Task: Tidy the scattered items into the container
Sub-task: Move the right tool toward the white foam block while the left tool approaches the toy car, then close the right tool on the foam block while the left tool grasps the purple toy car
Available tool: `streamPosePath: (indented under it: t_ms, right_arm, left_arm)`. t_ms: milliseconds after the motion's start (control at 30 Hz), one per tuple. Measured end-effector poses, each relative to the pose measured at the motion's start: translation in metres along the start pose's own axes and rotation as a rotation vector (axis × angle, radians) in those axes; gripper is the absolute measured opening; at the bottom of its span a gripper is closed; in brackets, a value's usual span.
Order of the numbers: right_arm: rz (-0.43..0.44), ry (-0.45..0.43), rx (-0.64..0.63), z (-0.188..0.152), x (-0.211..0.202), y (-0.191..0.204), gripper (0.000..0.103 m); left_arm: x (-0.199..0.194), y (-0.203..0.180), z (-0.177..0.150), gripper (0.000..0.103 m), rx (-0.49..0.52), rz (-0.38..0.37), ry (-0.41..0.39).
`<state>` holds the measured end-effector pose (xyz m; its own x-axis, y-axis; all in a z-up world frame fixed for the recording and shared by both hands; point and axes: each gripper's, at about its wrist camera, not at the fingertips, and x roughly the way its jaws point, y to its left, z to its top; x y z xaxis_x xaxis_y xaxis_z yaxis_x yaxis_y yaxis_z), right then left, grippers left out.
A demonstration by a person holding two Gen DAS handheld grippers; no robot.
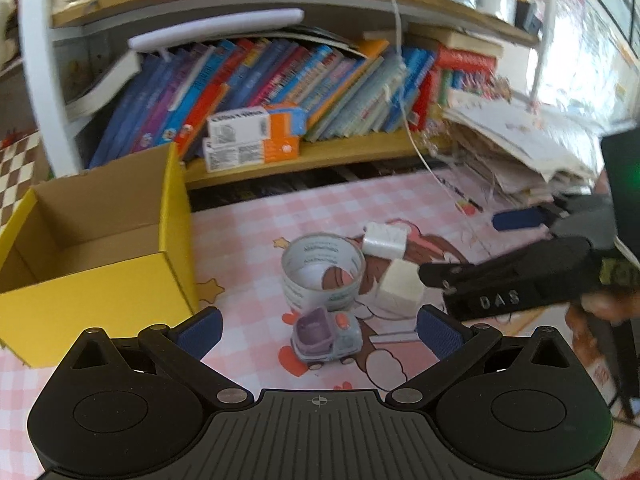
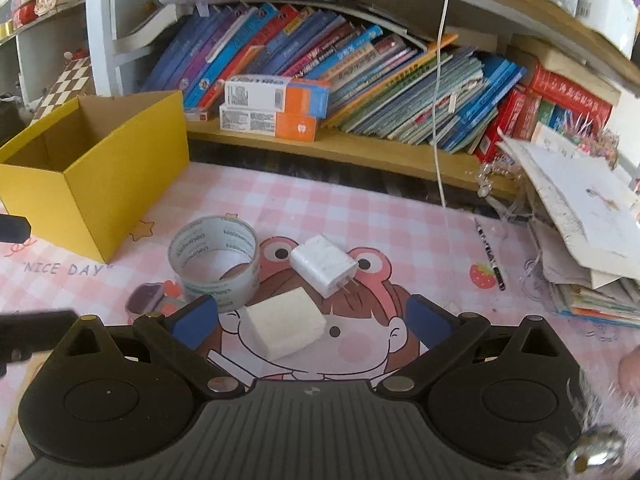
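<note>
A yellow cardboard box stands open at the left on the pink checked mat. On the mat lie a clear tape roll, a white charger plug, a cream block and a small grey-purple toy car. My left gripper is open, with the toy car just ahead between its fingers. My right gripper is open too, its pads either side of the cream block and apart from it.
A low wooden shelf with leaning books and two orange-white cartons runs along the back. A ragged pile of papers sits at the right. A white cable hangs down, and a pen lies on the mat.
</note>
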<state>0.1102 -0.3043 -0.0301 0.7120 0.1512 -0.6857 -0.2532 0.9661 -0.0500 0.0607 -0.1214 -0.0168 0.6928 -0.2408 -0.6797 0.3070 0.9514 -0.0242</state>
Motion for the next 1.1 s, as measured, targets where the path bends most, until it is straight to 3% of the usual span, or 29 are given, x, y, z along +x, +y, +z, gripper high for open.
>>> streamPosePath:
  t_ms: [133, 367, 733, 1100]
  right_arm:
    - [0.028, 0.014, -0.001, 0.001, 0.013, -0.011, 0.102]
    - [0.1, 0.052, 0.014, 0.004, 0.032, -0.028, 0.1]
    - [0.167, 0.092, 0.002, 0.002, 0.058, -0.043, 0.081]
    - [0.237, 0.105, -0.06, -0.001, 0.075, -0.03, 0.074]
  left_arm:
    - [0.01, -0.002, 0.0, 0.103, 0.016, 0.006, 0.036]
    - [0.033, 0.004, -0.001, 0.103, -0.055, 0.071, 0.099]
    - [0.058, -0.007, -0.008, 0.103, -0.023, 0.084, 0.13]
    - [0.073, -0.005, -0.008, 0.103, -0.017, 0.091, 0.125]
